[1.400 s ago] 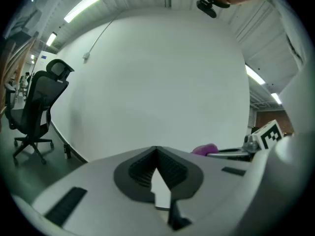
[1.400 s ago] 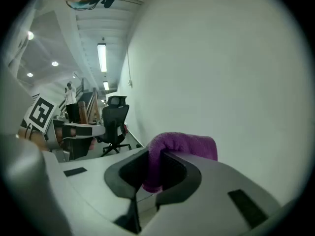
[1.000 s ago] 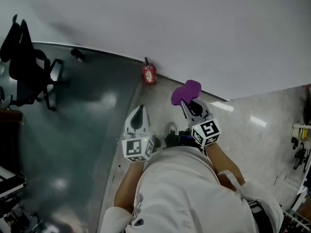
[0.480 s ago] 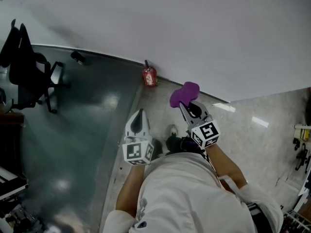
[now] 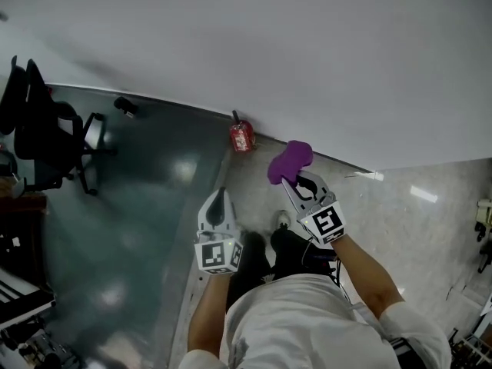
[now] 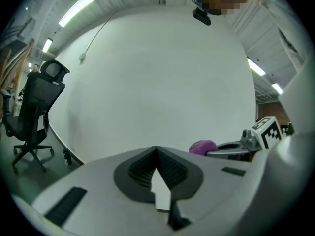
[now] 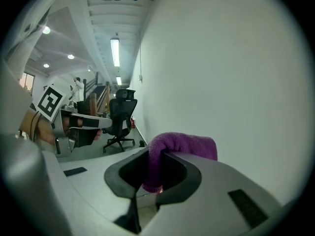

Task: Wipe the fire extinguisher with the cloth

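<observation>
Black office chair [image 5: 48, 125] stands well to the left of the fire extinguisher [image 5: 241, 135], out on the glossy grey-green floor [image 5: 131, 229]. A small dark object [image 5: 126, 106] lies at the wall's foot between the two. Below and just left of the extinguisher in the head view, the left gripper [image 5: 219, 197] hangs with its jaws pressed together on nothing. Its own view shows the ribbed pads meeting, with only the white wall [image 5: 307, 52] beyond.

The extinguisher itself is a small red cylinder standing upright on the floor against the base of the wall. Nothing touches it, and both grippers are short of it. To its right and a little nearer the person, the right gripper [image 5: 292, 181] pinches a purple cloth [image 5: 290, 161]. In the right gripper view the cloth is clamped between the pads and bunches up over the jaw tips. It is near the extinguisher but clearly apart from it.

I judge the step in hand to be the approach: the cloth is gripped and wiping has not begun. The next move calls for bringing the cloth end down and leftward onto the red body, low enough to meet a thing standing on the floor, then rubbing along it. The extinguisher looks light and stands free, so a sideways push might tip it. The empty left gripper may need to steady its top.
</observation>
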`<act>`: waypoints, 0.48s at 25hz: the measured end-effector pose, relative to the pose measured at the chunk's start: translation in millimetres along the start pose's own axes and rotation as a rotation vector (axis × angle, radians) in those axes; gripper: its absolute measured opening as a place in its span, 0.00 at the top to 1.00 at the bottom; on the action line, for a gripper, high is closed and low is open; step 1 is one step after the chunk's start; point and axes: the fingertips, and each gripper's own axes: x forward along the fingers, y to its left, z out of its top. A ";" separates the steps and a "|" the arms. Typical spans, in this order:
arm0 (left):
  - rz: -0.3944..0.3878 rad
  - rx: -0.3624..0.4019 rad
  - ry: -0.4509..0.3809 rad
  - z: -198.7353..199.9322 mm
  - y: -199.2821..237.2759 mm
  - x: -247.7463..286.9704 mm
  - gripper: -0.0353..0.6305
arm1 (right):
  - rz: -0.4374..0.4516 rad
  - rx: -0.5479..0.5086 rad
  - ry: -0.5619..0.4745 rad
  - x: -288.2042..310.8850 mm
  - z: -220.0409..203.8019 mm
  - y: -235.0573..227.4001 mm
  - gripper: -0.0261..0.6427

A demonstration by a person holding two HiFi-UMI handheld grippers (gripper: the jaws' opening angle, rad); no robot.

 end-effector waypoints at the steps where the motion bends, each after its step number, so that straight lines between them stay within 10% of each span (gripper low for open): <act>1: 0.004 0.007 0.002 -1.9 5.1 8.6 0.94 | 0.004 -0.009 0.006 8.5 -4.1 -2.8 0.88; 12: -0.128 0.011 -0.006 -28.9 78.4 105.3 0.94 | -0.060 -0.034 0.070 118.7 -29.9 -16.9 0.88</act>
